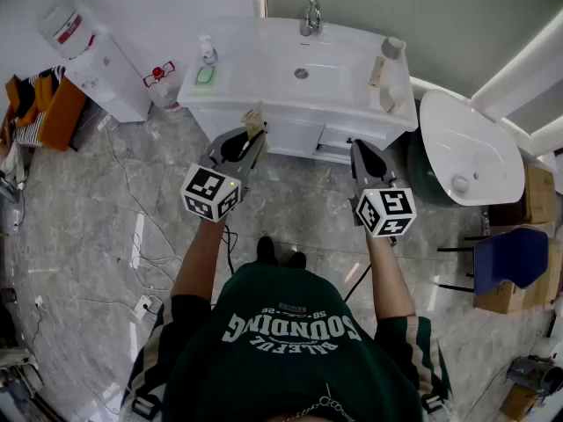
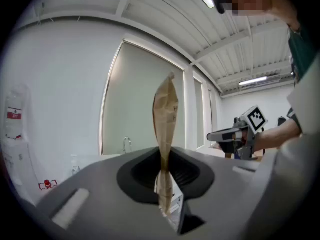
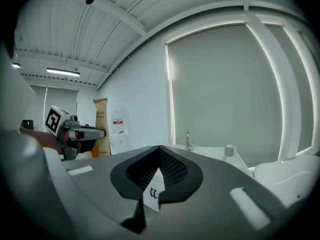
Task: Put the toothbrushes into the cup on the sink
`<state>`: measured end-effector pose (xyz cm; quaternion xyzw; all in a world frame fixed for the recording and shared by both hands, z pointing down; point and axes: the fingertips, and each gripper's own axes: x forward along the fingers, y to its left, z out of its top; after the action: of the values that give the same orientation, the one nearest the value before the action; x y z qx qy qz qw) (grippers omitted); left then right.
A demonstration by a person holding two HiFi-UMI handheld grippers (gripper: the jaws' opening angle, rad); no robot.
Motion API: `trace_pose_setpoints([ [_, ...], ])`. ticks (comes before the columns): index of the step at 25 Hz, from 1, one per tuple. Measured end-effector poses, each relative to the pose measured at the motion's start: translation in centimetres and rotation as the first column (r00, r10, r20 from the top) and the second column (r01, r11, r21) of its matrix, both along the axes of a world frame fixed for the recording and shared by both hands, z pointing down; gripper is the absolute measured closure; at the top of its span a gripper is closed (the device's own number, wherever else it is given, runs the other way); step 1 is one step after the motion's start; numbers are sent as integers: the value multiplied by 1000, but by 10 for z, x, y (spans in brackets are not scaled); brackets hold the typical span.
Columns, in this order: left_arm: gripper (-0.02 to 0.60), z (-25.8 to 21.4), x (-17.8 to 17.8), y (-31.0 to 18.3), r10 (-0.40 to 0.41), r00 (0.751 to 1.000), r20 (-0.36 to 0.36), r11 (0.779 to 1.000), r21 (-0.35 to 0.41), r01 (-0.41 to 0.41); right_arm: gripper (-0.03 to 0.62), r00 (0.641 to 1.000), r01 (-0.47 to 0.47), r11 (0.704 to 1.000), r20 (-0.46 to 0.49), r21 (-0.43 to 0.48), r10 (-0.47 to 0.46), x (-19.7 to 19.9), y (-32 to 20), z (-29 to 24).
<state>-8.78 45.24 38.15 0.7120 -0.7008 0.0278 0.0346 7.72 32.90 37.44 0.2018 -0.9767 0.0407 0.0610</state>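
**Status: Left Jaws Loaded, Right Jaws Empty**

I stand in front of the white sink vanity, with both grippers level above the floor just short of its front edge.

My left gripper pinches a flat brown paper packet. The jaws are closed on the packet's lower part, and the packet stands upright with most of its length above the jaws. In the head view the packet overlaps the vanity's front edge, left of the basin.

My right gripper has its jaws pressed together with nothing between them. In the head view the right gripper points at the vanity front.

The cup stands on the counter at the right rear corner, right of the faucet and well apart from the packet.
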Motion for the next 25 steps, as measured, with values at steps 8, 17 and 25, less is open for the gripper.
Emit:
trace_pose_setpoints([
  [8,491,4,-12,-4,6,1000,-10,1000,-2,-6,591,997,-6,1000,73,16,4,-11,3,-7],
  [17,491,6,-44,-15,31,999,-20,999,16,-31,591,999,23,999,48,-33,-21,-47,0,2],
  [25,491,27,-72,-21,81,996,-40,997,4,-81,591,999,-31,998,37,-63,33,-68,3,24],
])
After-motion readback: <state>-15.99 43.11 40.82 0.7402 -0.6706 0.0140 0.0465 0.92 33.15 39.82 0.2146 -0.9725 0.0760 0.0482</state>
